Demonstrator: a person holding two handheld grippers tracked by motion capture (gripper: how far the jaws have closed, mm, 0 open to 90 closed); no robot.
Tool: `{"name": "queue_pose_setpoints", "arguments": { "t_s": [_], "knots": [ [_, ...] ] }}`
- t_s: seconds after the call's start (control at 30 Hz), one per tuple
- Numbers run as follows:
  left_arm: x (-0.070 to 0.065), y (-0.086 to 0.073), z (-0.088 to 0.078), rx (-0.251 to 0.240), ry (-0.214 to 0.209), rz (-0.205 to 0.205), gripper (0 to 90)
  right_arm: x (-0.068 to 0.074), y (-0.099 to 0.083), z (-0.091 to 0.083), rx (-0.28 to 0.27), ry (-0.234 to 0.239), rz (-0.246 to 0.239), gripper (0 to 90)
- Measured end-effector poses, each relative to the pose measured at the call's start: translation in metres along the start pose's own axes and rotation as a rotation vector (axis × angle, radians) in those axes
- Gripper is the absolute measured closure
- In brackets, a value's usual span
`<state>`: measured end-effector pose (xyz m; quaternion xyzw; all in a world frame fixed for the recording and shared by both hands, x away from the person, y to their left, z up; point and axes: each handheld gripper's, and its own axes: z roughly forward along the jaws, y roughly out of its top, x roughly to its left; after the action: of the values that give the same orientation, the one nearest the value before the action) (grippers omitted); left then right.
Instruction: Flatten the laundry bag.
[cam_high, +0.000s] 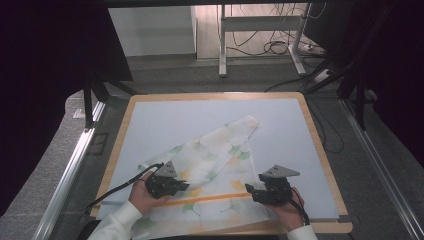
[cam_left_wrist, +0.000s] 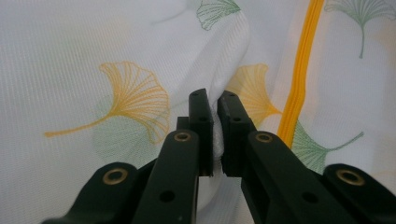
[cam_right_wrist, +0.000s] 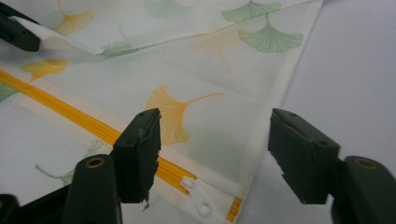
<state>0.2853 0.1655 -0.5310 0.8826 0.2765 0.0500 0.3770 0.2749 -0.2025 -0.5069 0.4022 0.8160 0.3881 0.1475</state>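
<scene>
Pinching a fold of the mesh bag, left gripper jaws closed; right gripper jaws wide

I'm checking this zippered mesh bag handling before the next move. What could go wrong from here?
The left tongs pinch only a thin fold of the mesh bag, so it might slip out or the mesh could snag when pulled. The right tongs stand open over the bag's corner beside the zipper pull; closing there could catch the pull rather than the fabric.
</scene>
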Motion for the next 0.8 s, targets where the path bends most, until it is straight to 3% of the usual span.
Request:
{"name": "queue_pose_setpoints", "arguments": {
  "t_s": [0.4,0.5,0.57,0.8],
  "knots": [
    [0.007,0.001,-0.008,-0.043,0.009,-0.03,86.6,0.01,0.002,0.008,0.041,0.071,-0.031,51.4],
    [0.009,0.001,-0.01,-0.044,0.012,-0.03,86.9,0.013,0.001,0.01,0.067,0.101,-0.043,69.4],
    [0.011,0.002,-0.012,-0.048,0.018,-0.035,86.9,0.015,0.001,0.01,0.074,0.116,-0.051,75.1],
    [0.014,0.002,-0.015,-0.065,0.018,-0.04,87.1,0.016,0.0,0.011,0.093,0.137,-0.079,82.8]
  ]
}}
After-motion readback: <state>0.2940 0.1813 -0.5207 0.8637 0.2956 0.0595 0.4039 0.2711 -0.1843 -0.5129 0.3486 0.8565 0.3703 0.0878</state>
